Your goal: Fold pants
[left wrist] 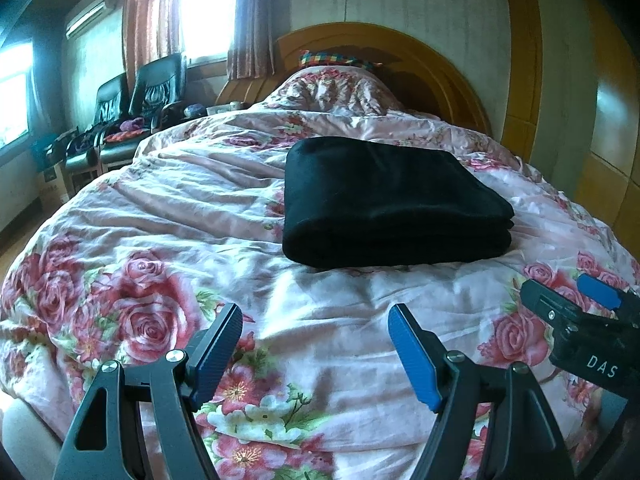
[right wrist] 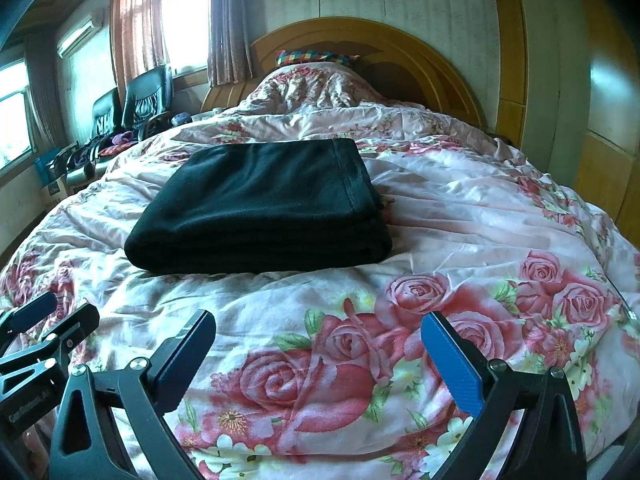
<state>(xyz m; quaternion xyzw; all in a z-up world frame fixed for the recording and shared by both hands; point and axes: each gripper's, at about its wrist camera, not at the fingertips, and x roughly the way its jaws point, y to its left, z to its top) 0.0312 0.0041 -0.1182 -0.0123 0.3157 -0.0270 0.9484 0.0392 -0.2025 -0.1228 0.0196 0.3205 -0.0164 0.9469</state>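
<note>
A: Where are the pants?

B: The pants [left wrist: 392, 204] lie on the quilt [left wrist: 200, 208] as a dark, thick, squared stack, midway up the bed and well short of the headboard [left wrist: 404, 60]. From the look of it, the folding is done.

A: And the grippers?

B: The left gripper [left wrist: 316, 344] hangs on the near side of the pants, jaws wide apart, nothing between them. The right gripper [right wrist: 320, 356] is beside it, also spread and empty. Neither touches the pants.

A: What could go wrong from here?

B: The stack's layers show loose along its near edge. A finger brushing that edge could lift the top layer and spoil the fold. The quilt is rumpled and soft, so pressing beside the pants might tip them. The two grippers also sit close together and could knock.

A: How much room is there?

B: Open quilt all round the pants. Chairs [left wrist: 136, 104] stand well off to the left, and a cabinet [right wrist: 600, 128] well off to the right.
</note>
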